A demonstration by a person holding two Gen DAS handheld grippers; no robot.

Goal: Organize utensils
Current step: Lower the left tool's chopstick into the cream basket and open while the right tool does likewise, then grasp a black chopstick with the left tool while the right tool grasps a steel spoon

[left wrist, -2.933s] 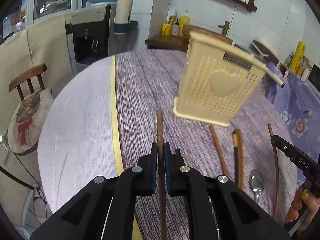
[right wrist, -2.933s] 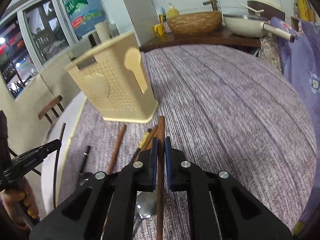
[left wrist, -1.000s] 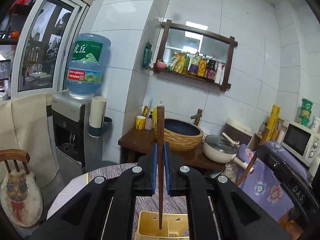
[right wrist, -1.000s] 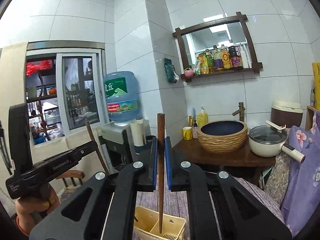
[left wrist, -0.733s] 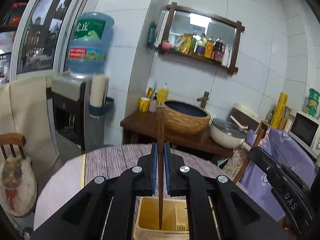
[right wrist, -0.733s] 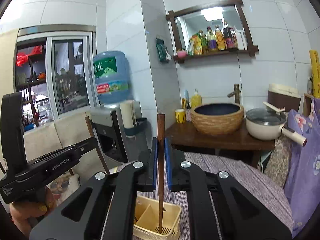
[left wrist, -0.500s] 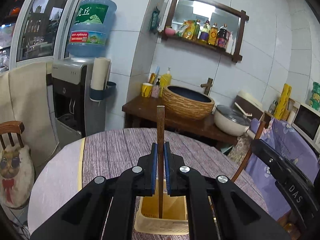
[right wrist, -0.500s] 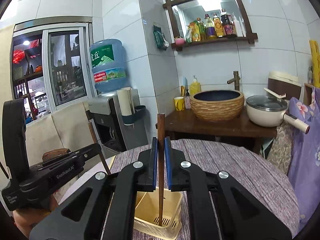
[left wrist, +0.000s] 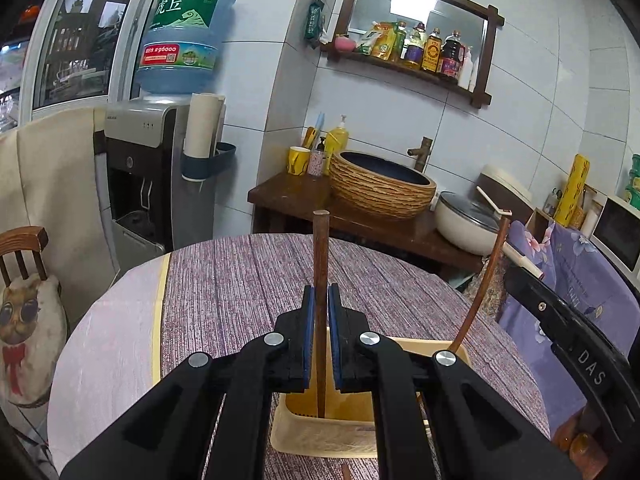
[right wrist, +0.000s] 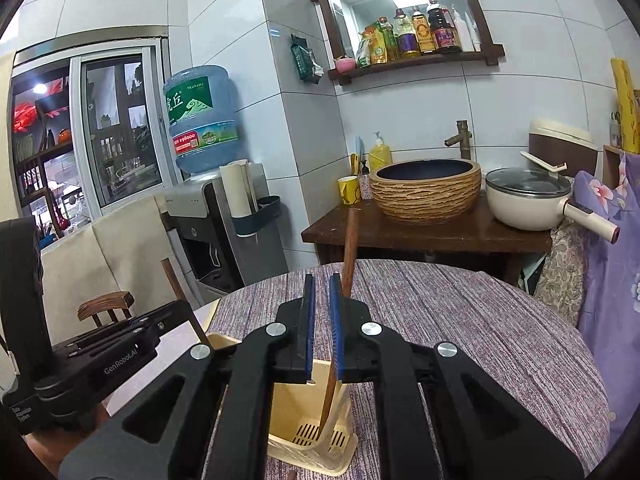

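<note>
Matt wooden chopstick [left wrist: 321, 264], smooth cream plastic holder [right wrist: 304, 412], woven purple tablecloth [left wrist: 240, 280]

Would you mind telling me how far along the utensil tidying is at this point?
Done: one leaning chopstick rests in the cream holder, with the right gripper open beside it. In hand: an upright chopstick stands tip-down in the holder between the left gripper pads; grip unclear. Left: freeing it, then a brown utensil end on the table before the holder.

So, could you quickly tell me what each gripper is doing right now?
Left gripper: open, chopstick loose between its fingers, tip in the holder.
Right gripper: open, its chopstick released, leaning in the holder.
</note>
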